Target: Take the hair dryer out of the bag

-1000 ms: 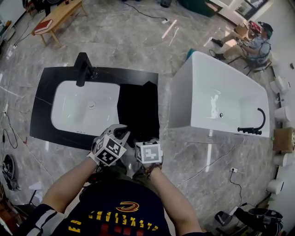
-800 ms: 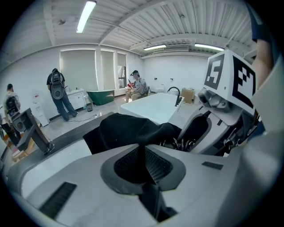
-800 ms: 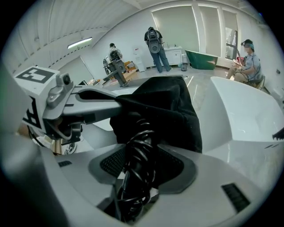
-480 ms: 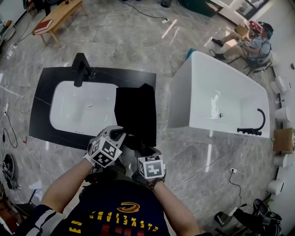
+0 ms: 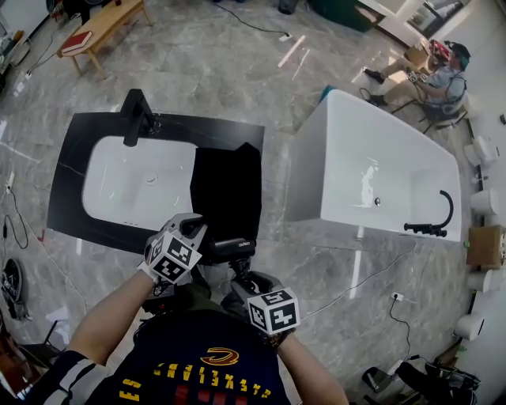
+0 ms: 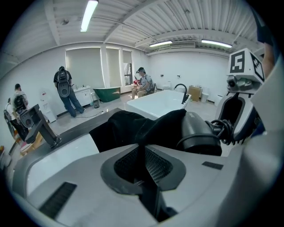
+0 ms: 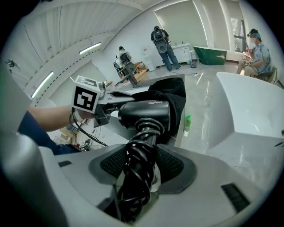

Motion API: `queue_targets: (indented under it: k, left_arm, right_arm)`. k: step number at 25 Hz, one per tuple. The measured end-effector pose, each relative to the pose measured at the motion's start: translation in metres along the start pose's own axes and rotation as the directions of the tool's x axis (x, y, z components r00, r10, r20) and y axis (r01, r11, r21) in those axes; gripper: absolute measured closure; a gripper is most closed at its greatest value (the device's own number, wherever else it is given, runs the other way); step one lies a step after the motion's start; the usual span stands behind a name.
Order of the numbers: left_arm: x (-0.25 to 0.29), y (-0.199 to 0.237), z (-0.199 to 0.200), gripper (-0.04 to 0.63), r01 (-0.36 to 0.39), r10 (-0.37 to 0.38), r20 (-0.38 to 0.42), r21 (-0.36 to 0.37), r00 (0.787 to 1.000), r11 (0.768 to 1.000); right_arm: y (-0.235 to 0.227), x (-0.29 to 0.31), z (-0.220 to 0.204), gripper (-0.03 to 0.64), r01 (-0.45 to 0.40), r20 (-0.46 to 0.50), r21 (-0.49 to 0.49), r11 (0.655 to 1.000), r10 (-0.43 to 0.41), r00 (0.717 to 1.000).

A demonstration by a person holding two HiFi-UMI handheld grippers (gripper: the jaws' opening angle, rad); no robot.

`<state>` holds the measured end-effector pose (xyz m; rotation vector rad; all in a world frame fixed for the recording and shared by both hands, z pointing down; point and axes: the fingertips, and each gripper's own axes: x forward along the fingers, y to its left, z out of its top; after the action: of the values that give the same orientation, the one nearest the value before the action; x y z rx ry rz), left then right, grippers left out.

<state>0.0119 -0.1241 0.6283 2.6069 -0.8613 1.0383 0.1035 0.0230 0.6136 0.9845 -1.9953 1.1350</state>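
The black cloth bag [image 5: 225, 186] lies on the dark counter to the right of the sink. My left gripper [image 5: 198, 234] is shut on the bag's near edge; in the left gripper view the fabric [image 6: 133, 128] is pinched between the jaws of that gripper [image 6: 143, 153]. The black hair dryer [image 5: 232, 247] is outside the bag, just in front of its mouth. My right gripper [image 5: 239, 269] is shut on its handle, which has the cord coiled round it [image 7: 143, 146]. The dryer's barrel [image 7: 144, 113] stands above the jaws of the right gripper [image 7: 142, 166], with the bag [image 7: 173, 95] behind it.
A white sink basin [image 5: 107, 170] with a black faucet [image 5: 136, 117] sits in the black counter [image 5: 71, 150]. A white bathtub [image 5: 411, 158] stands to the right. A seated person [image 5: 439, 75] is at the far right, a wooden bench [image 5: 103, 24] at the top left.
My right gripper has drawn back toward me and slightly up, and the hair dryer has come out of the bag's mouth. The left gripper has kept its pinch on the bag.
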Motion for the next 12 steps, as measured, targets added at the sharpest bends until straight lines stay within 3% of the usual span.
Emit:
queue_targets:
  k: [8, 12]
  left_arm:
    - [0.004, -0.007, -0.008, 0.563, -0.010, 0.010, -0.025, -0.007, 1.000, 1.000]
    - [0.005, -0.019, -0.008, 0.565, -0.010, 0.013, -0.035, 0.081, 0.999, 0.997]
  right_arm:
    - [0.017, -0.048, 0.011, 0.402, -0.113, 0.079, 0.006, 0.994, 0.113, 0.990]
    - [0.013, -0.077, 0.031, 0.402, -0.130, 0.164, 0.047, 0.990, 0.120, 0.979]
